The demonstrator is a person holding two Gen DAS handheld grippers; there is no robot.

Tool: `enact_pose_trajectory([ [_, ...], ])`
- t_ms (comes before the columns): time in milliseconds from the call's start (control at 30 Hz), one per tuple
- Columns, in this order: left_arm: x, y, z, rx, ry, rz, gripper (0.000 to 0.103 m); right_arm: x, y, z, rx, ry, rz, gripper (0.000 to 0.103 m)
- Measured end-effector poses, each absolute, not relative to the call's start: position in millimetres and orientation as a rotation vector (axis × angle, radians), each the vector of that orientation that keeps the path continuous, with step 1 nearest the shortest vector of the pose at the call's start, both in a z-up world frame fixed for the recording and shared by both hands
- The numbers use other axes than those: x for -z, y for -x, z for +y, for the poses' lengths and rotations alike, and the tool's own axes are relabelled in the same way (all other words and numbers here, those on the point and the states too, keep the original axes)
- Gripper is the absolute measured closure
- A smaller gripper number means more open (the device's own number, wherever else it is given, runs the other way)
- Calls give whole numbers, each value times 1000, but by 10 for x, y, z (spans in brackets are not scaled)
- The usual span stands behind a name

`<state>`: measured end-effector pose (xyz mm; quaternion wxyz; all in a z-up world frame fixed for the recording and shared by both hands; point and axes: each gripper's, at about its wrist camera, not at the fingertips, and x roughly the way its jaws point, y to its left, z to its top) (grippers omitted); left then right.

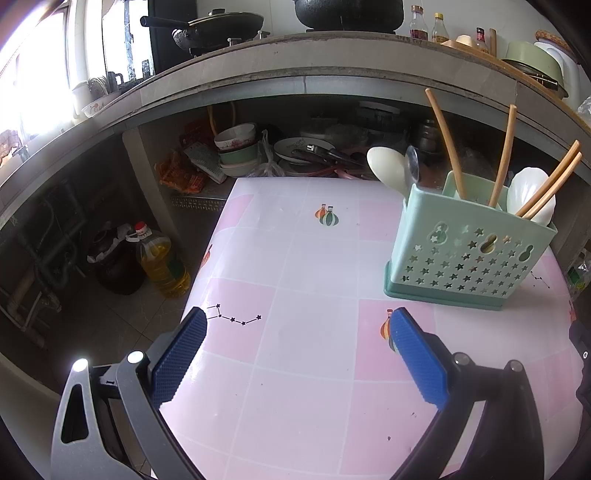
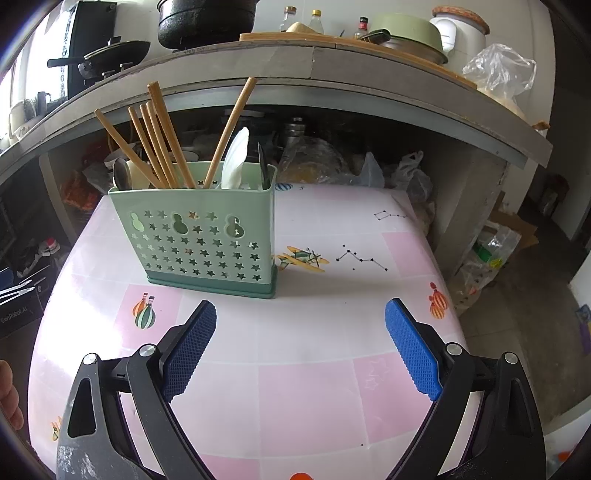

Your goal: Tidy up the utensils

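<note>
left wrist view: the left gripper (image 1: 297,343) hangs over a table covered in a pink and white checked oilcloth (image 1: 306,398), its jaws spread wide with nothing between the blue textured pads (image 1: 179,356). ahead and to the right stands a mint green plastic utensil holder with star-shaped cutouts (image 1: 469,254), upright on a darker green base near the table's far right part. from it stick out several light wooden chopsticks (image 1: 445,142), leaning different ways, a white plastic rice spoon (image 1: 388,168) at its left end, a metal spoon (image 1: 413,162) just beside that, and another white spoon (image 1: 530,195) at its right end. beyond the table a grey stone counter (image 1: 295,62) carries a black wok (image 1: 218,24) and bottles; below it bowls and plates are stacked. a yellow oil jug with a red cap (image 1: 162,262) sits on the floor to the left.

right wrist view: the right gripper (image 2: 301,345) is likewise wide apart and empty above the same cloth (image 2: 306,391). the holder (image 2: 199,240) stands ahead and left of its line, well clear of the fingers. chopsticks (image 2: 162,136) cluster in its left and middle parts, one (image 2: 231,127) leaning right, and a white spoon (image 2: 236,158) rises near the right end. part of a hand (image 2: 9,395) shows at the left edge.
</note>
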<state>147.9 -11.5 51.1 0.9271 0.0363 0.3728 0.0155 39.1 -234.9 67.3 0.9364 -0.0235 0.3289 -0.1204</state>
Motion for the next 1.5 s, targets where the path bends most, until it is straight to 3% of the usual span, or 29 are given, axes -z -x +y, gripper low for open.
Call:
enact_pose_trajectory([
  [1500, -488, -1494, -112, -34, -80, 767, 6, -672, -401, -2339, 240, 37, 675, 14],
])
